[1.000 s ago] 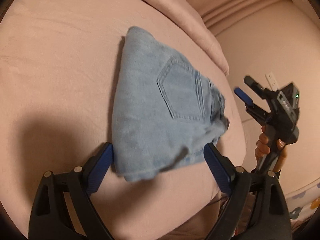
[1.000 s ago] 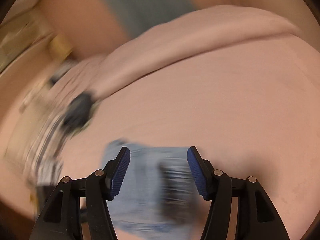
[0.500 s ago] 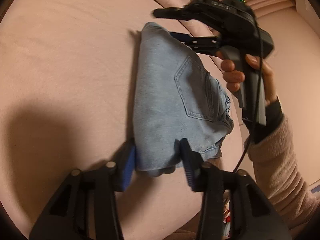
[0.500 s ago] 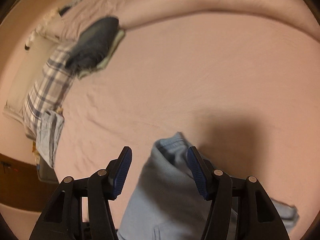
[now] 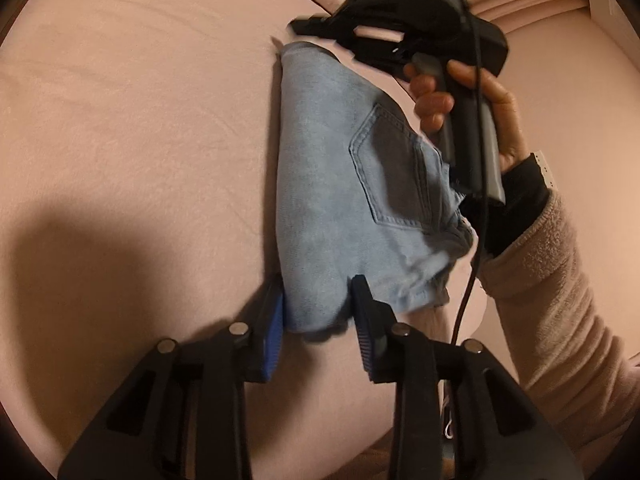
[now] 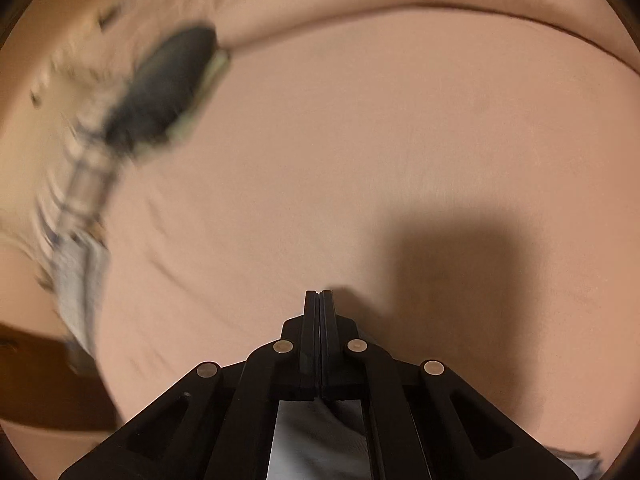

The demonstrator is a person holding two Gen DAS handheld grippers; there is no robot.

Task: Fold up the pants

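Note:
Light-blue folded jeans (image 5: 340,200) lie on the pink bed, back pocket up. The jaws of my left gripper (image 5: 318,292) are closing, and the near corner of the jeans sits between its pads, squeezed. My right gripper (image 5: 298,26) hangs over the far corner of the jeans, held by a hand (image 5: 480,92). In the right wrist view the right gripper (image 6: 319,292) is shut, pads flat together with no cloth showing between them. Denim (image 6: 316,440) shows below its body.
The pink sheet (image 5: 140,140) spreads wide to the left of the jeans. A blurred pile of clothes lies at the bed's left edge: a dark garment (image 6: 168,80), plaid cloth (image 6: 80,184) and pale-blue cloth (image 6: 80,280). A pink sleeve (image 5: 560,300) crosses the right side.
The right gripper swung in from the right to the jeans' far corner and shut its jaws. The left jaws narrowed from wide apart onto the near corner.

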